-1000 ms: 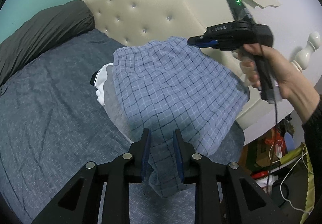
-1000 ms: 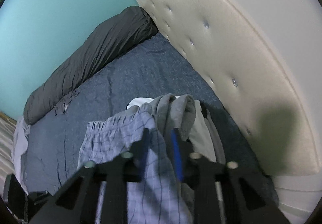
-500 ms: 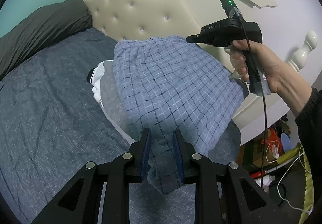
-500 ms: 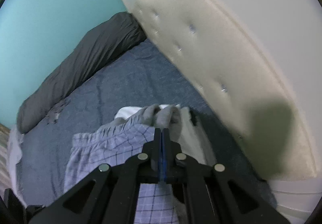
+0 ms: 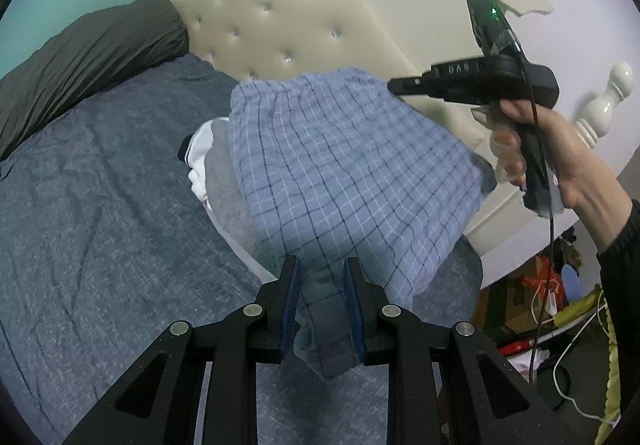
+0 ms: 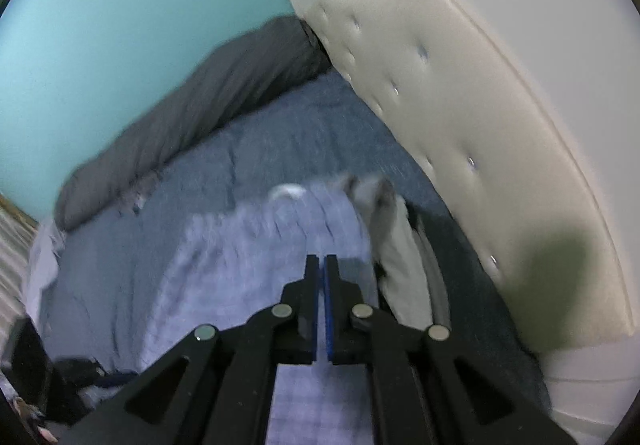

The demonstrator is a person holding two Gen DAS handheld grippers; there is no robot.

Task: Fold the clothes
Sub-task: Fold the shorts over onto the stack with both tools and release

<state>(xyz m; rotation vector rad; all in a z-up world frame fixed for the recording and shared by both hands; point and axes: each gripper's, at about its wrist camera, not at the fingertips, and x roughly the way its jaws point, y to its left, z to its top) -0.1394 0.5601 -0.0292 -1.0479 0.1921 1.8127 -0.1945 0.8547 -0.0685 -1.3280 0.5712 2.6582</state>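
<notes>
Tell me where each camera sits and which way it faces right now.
Left wrist: on the left gripper, looking along the bed at the tufted headboard; its fingers straddle the plaid shorts; the hand with the right gripper shows.
Right wrist: on the right gripper, above the shorts, facing the grey duvet and teal wall; jaws closed, blurred.
Shared: shorts, headboard, duvet.

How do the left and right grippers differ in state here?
The left gripper has its fingers apart with blue checked fabric between them; the right gripper has its fingers nearly together with nothing visible between them. The left sits at the garment's near edge, the right above its far end. Both have blue pads.
</notes>
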